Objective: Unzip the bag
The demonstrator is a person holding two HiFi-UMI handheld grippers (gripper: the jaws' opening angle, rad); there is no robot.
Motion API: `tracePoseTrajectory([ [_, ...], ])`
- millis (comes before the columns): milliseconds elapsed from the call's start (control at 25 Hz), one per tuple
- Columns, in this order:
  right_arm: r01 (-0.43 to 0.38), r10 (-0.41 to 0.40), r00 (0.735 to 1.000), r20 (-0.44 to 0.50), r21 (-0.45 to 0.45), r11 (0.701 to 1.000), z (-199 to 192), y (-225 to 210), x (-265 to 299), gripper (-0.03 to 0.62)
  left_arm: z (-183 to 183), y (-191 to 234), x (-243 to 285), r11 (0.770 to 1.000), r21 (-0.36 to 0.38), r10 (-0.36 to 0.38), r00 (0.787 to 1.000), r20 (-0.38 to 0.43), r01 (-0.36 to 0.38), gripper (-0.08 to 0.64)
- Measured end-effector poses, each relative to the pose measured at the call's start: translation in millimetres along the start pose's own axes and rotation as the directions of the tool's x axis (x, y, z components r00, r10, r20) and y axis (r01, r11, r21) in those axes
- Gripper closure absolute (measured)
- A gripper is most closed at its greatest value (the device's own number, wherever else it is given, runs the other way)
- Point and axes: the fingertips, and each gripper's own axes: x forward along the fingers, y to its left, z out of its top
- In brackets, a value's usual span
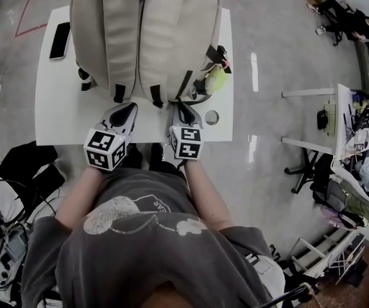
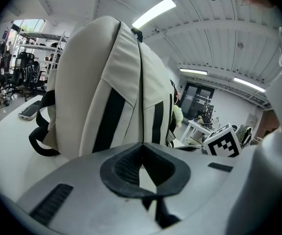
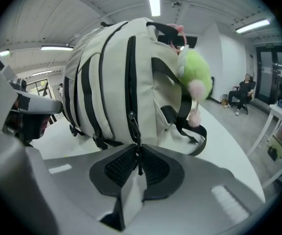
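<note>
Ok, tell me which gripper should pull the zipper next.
Right. The right gripper is closed on the zipper pull of the backpack; the left gripper is shut on nothing, facing a zip line with no pull showing.

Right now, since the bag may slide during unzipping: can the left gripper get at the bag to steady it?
Probably yes. The left gripper, shut and empty, points at the bag from right in front, nothing between them; it would need to open first.
</note>
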Motion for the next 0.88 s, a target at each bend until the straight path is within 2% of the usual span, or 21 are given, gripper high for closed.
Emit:
tracePoseTrajectory([
  [400, -0.014, 0.013, 0.979, -0.203, -0.002, 1.000, -43.0, -4.1, 1.7, 0.558, -18.5, -4.9, 3.1, 1.000, -0.015, -0.011, 0.999, -0.037, 0.010, 0.554],
  [560, -0.015, 0.014, 0.975, -0.221, -0.001, 1.000, -43.0, -2.7, 1.7, 0.558, -22.3, -7.8, 0.6, 1.000, -0.022, -0.012, 0.999, -0.042, 0.011, 0.554],
  [880, -0.032, 0.039, 0.981, -0.189, 0.037, 0.999, -42.7, -2.6, 1.2, 0.555, -20.9, -14.0, -3.2, 1.000, -0.013, -0.008, 1.000, -0.030, 0.008, 0.554],
])
